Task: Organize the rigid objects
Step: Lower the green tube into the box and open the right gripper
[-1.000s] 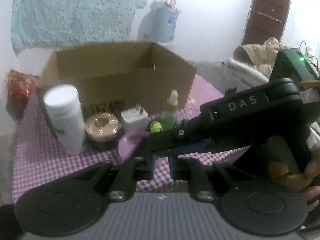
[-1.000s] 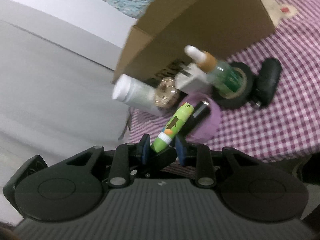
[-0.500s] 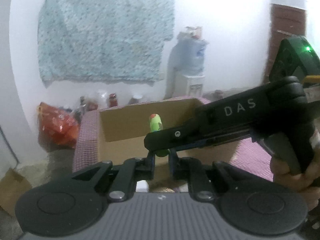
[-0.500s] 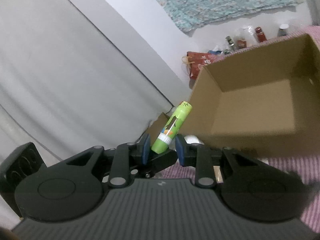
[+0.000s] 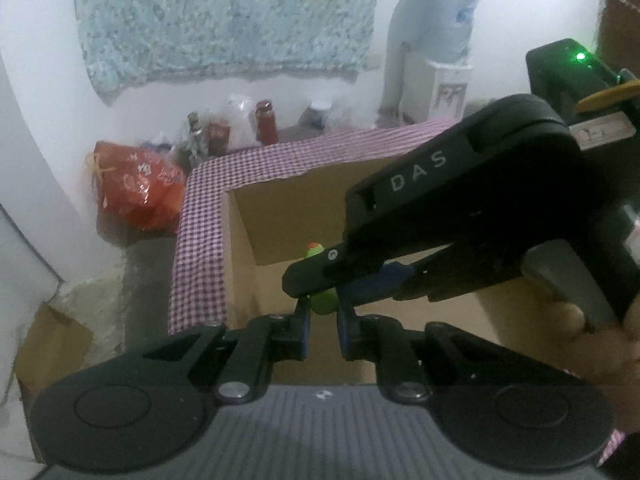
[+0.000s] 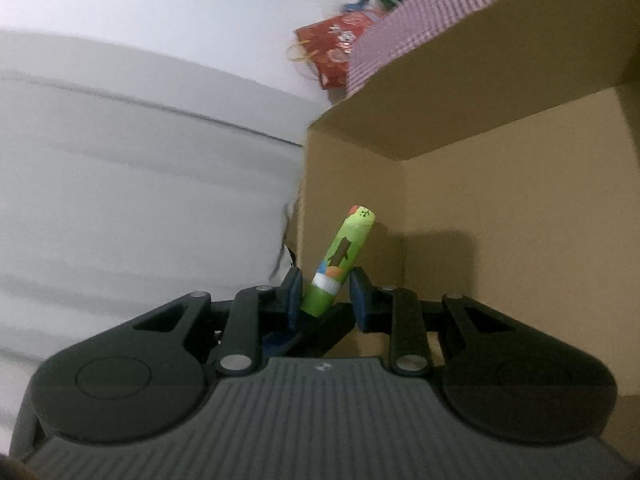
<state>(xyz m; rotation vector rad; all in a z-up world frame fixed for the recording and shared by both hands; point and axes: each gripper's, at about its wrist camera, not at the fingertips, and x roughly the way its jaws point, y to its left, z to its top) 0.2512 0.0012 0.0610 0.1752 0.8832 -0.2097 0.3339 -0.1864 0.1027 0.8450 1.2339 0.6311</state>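
A green glue stick (image 6: 340, 264) stands up between the fingers of my right gripper (image 6: 325, 300), which is shut on its white-banded lower end and holds it inside the open cardboard box (image 6: 500, 184). In the left wrist view the right gripper (image 5: 332, 276) crosses just ahead of my left gripper (image 5: 322, 328), and the green stick (image 5: 322, 300) shows between the left fingers, its tip over the box (image 5: 244, 248). I cannot tell whether the left fingers touch it; they stand a little apart.
The box sits on a table with a purple checked cloth (image 5: 200, 216). Beyond the table are a red bag (image 5: 136, 184), bottles (image 5: 266, 122) on the floor, a water dispenser (image 5: 440, 40) and a hanging blue cloth (image 5: 224, 16).
Both grippers rose from the cluster of objects in front of the box and moved over its rim. The right gripper has carried the green stick down into the box.
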